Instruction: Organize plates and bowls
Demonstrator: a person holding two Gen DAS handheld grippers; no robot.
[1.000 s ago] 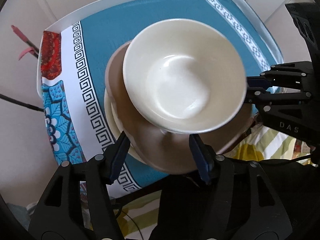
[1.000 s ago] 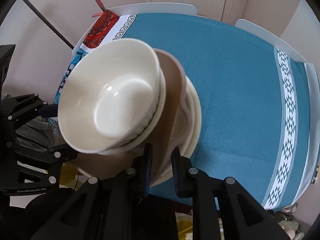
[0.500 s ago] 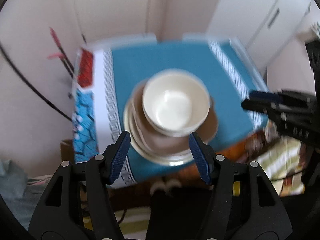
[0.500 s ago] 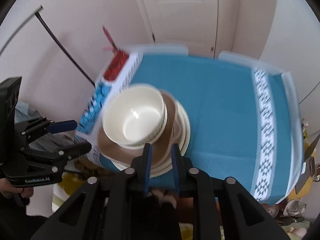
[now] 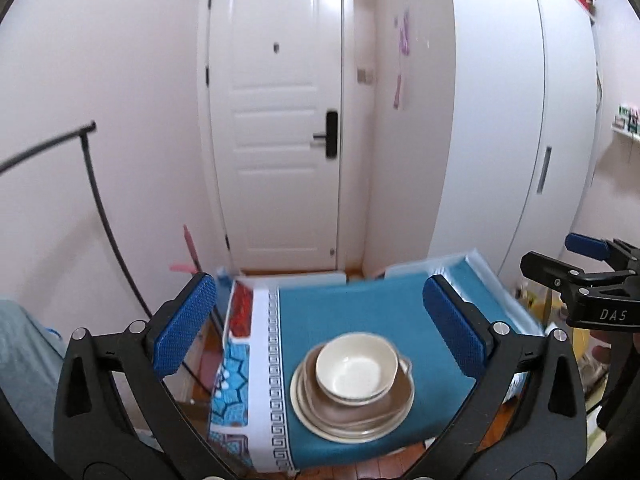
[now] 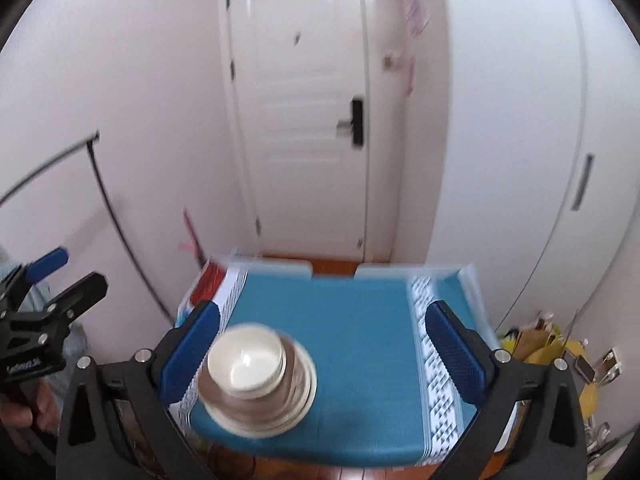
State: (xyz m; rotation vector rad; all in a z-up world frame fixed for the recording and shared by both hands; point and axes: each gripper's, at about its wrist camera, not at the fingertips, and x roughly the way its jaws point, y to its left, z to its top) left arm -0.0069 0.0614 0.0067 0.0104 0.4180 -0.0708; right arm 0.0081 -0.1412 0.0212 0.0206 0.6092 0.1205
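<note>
While the cream bowl point(image 5: 354, 372) sits atop the stacked plates point(image 5: 352, 412) near the table's point(image 5: 360, 308) front-left corner, we hold our left gripper point(image 5: 320, 320) and right gripper point(image 6: 322, 346) above it, both with jaws wide apart, holding nothing.

White door point(image 5: 276, 128) with black handle point(image 5: 330, 134) behind desk point(image 5: 360, 304), teal patterned cloth on it; white wardrobe point(image 5: 520, 120) right, black rail point(image 5: 96, 184) left.
</note>
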